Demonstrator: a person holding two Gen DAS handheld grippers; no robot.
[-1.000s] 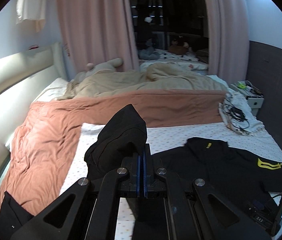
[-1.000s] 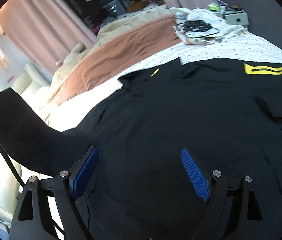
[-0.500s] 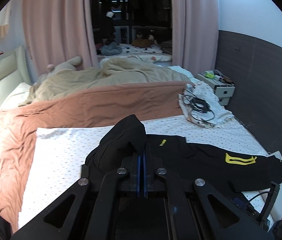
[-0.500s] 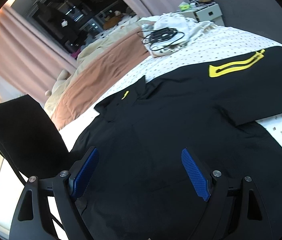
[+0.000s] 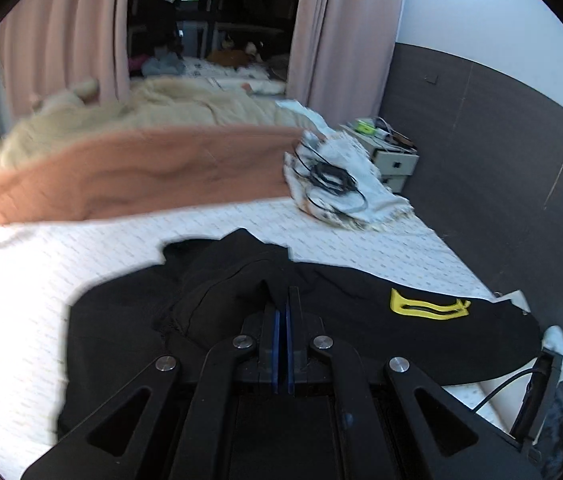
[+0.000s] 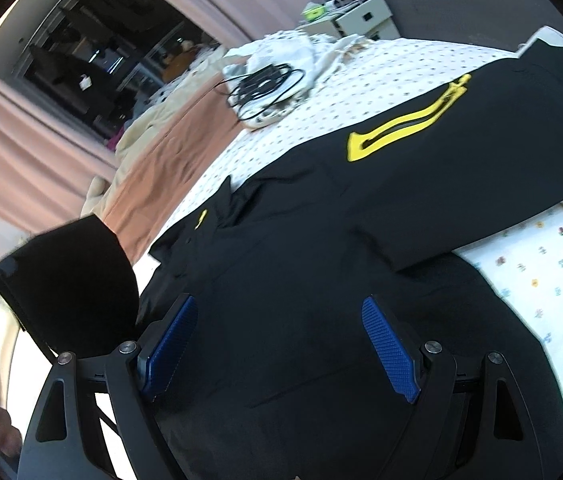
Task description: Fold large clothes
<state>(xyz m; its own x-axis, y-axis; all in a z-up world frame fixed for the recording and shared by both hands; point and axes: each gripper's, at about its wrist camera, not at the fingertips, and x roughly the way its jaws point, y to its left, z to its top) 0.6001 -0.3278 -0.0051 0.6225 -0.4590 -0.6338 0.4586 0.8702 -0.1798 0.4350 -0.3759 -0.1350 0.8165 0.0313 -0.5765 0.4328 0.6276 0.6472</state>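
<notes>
Black shirt (image 6: 301, 248) spread flat on dotted sheet (image 6: 333, 80); yellow stripe mark (image 6: 405, 124) on sleeve toward upper right. Right gripper (image 6: 277, 344) above shirt body, blue pads wide apart, nothing between. Raised fold of black cloth (image 6: 77, 280) at left, blurred. Tangle of black cables (image 6: 265, 84) on white cloth beyond; brown blanket (image 6: 161, 168) behind.

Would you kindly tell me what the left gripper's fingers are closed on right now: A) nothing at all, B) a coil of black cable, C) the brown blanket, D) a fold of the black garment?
D: in the left wrist view the left gripper has its blue fingers pressed together on a bunched fold of the black garment.
</notes>
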